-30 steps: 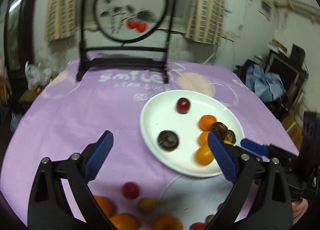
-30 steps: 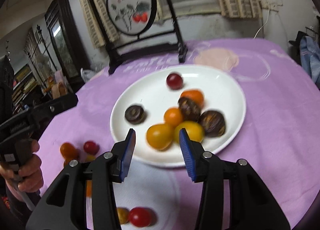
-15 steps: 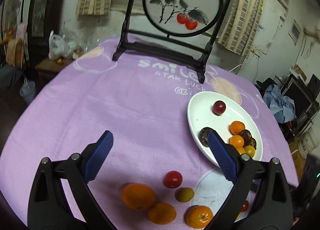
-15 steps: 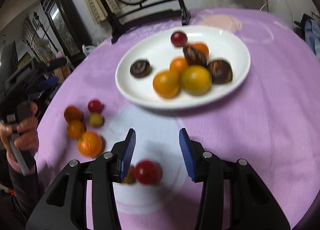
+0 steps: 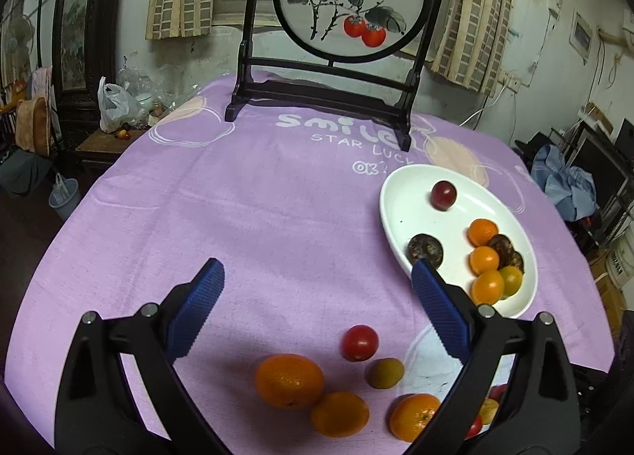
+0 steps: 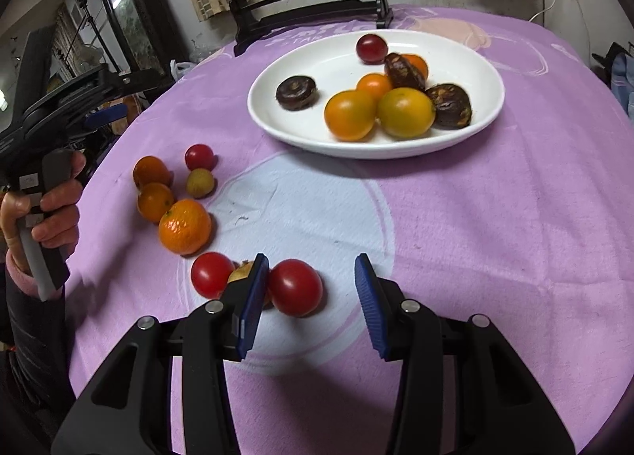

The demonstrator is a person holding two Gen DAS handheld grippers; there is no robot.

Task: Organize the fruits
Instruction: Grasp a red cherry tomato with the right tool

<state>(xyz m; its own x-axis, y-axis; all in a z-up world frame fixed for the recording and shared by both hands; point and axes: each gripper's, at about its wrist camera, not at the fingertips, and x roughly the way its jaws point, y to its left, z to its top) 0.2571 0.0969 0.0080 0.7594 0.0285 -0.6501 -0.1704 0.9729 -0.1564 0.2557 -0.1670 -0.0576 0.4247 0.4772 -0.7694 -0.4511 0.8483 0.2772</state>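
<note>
1. The right tongs (image 6: 307, 308) are spread wide and grip nothing. A red tomato (image 6: 295, 287) lies on the desk (image 6: 495, 217) in the lower middle of the right wrist view, between the blades but hard against the left blade. Closing from here would likely shove the round fruit sideways rather than pinch it, and it could roll off.
2. Just left of that blade sit a second red tomato (image 6: 211, 274) and a small yellowish fruit (image 6: 240, 272), partly hidden. The blade looks close enough to knock either one, or to trap the hidden fruit along with the target.
3. The left tongs (image 5: 315, 304) are also spread and empty, hovering in the lower half of the left wrist view above a loose cluster: a large orange (image 5: 288, 381), two smaller oranges (image 5: 339, 414), a green-yellow fruit (image 5: 384, 373) and a cherry tomato (image 5: 359, 342). Some of the oranges touch, so lifting one may set a neighbour rolling towards the near edge of the desk.
4. The white plate (image 6: 277, 122), upper middle of the right wrist view, already holds a crowded pile on its right side. Dropping fruit there risks it bouncing over the shallow rim; the barer left part looks safer.
5. Tomatoes are soft, so a hard squeeze could split the skin.
</note>
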